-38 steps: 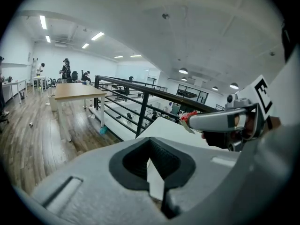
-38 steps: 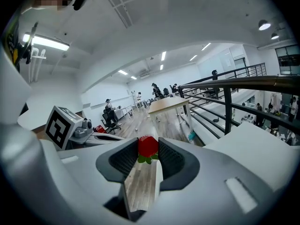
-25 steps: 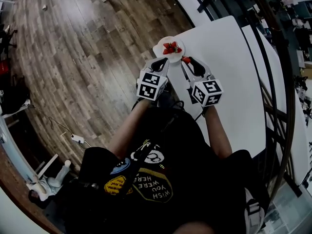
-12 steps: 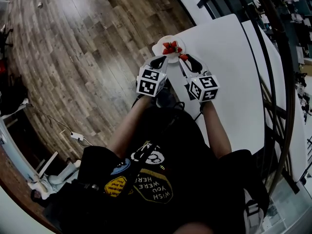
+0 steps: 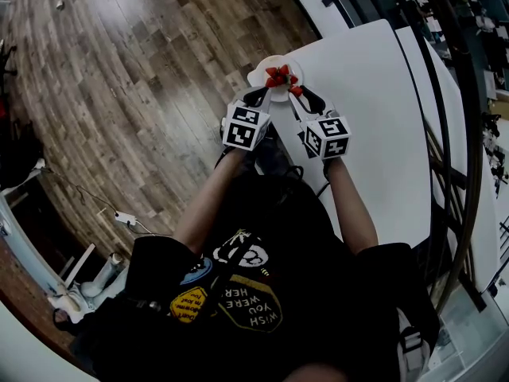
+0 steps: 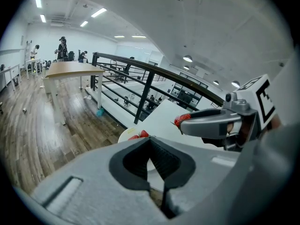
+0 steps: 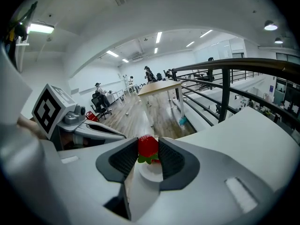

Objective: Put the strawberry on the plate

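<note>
Pale wood-plank floor ran along the left of a broad white surface, and at that surface's near corner sat a small round white plate. Several red strawberries already lay on the plate, so earlier portions of the job looked done.

One more red strawberry was not yet down. The right gripper had it pinched between its two dark ribbed pads, jaws standing fairly wide around the fruit, green leaves showing at its underside. From the head view this fruit hung at the plate's near right edge, just beside the pile; from the right gripper view the plate's white rim showed directly beyond and below the held berry. Whether it was over the plate proper or only at its rim could not be told.

The left gripper hovered close by on the plate's near left side, its jaws brought together with nothing between them, taking no part in the carrying.

What remained, by my judgement, was short: bring the berry over the plate, set it among the others, and part the jaws.
</note>
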`<state>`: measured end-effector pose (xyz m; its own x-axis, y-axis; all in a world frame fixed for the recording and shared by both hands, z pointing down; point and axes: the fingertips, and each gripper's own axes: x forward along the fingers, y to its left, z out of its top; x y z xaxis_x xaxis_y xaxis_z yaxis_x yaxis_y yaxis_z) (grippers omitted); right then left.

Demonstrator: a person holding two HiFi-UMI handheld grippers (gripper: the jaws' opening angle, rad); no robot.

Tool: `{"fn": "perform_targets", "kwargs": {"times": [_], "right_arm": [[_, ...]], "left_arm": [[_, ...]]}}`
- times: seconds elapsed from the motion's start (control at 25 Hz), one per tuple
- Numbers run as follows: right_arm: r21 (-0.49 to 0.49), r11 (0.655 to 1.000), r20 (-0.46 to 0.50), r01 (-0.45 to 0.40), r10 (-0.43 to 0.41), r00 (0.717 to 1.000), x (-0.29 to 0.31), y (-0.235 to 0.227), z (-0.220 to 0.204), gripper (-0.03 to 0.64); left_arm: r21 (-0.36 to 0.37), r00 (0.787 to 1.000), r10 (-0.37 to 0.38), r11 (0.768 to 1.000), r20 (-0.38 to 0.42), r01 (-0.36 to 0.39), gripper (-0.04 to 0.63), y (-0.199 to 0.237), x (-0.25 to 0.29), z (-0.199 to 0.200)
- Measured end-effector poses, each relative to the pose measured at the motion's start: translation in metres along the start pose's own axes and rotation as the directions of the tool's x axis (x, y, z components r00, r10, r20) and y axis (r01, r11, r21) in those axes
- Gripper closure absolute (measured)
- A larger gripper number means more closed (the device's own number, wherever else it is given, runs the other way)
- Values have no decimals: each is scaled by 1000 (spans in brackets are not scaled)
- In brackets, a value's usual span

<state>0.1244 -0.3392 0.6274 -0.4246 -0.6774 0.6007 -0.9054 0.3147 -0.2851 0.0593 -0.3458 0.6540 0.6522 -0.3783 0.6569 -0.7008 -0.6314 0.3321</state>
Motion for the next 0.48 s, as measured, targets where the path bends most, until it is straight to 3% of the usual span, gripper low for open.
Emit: {"fn": "perform_targets", "kwargs": {"times": [0.32,0.48], "right_arm": [[-32,999,-51,8,-10,999,21,-8,-17,480],[-55,998,-92,12,-17,996,34,-12,-30,480]], "left_arm": [[-12,999,-11,1000,-46,11,594,11,15,-14],[-58,998,-9,998,-55,6,594,21,20,-21]]}}
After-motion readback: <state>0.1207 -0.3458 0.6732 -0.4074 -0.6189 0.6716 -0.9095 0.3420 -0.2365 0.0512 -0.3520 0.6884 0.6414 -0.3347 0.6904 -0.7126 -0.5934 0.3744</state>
